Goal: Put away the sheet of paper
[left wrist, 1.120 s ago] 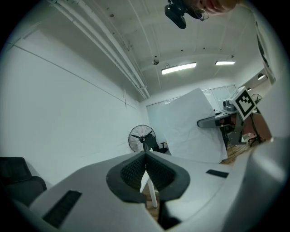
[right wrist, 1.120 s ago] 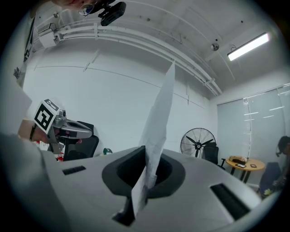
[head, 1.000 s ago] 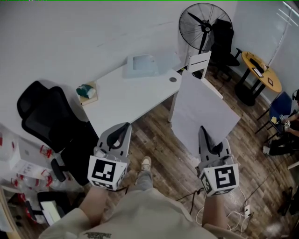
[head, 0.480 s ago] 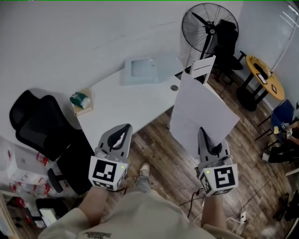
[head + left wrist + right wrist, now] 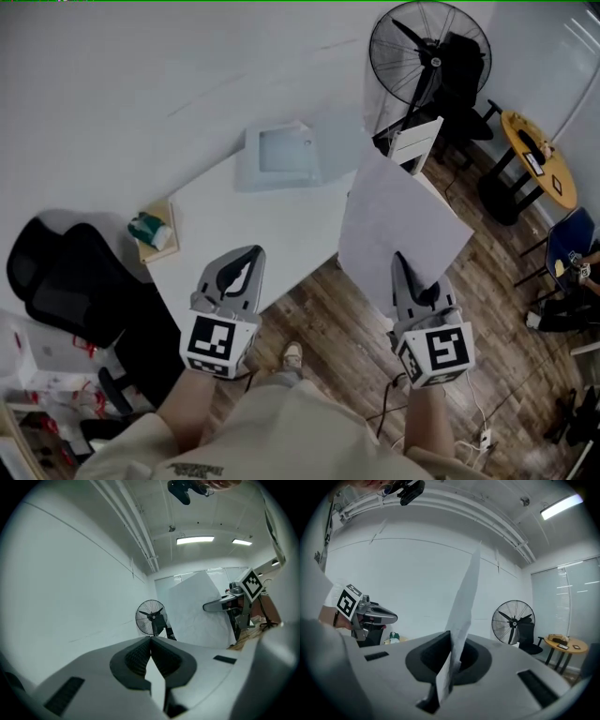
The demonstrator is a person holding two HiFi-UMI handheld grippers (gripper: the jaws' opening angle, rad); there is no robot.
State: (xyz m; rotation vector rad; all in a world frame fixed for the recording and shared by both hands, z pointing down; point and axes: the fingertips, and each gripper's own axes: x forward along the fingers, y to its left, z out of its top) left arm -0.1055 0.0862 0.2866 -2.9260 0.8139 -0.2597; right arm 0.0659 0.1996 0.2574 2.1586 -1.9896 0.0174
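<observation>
The sheet of paper point(image 5: 398, 220) is up in the air, pinched at its lower edge by the right tool point(image 5: 401, 267), whose jaws are closed flat on it. From there it rises almost edge-on in the right gripper view. It hangs over the wood floor point(image 5: 319, 319), near the end of the white tabletop point(image 5: 253, 225). On the tabletop a pale shallow tray point(image 5: 281, 155) sits toward the wall. The left tool point(image 5: 249, 258) is well apart from the sheet, its jaws closed together on nothing. To my eye the sheet is as light as anything and quite limp. Held by one edge it will bow and flutter with any quick move, and a hard pinch or a snag would crease or tear it. The grip near the edge looks sensible. A second hold on the far edge would likely steady it, and I'd lay it down flat, not drop it.
</observation>
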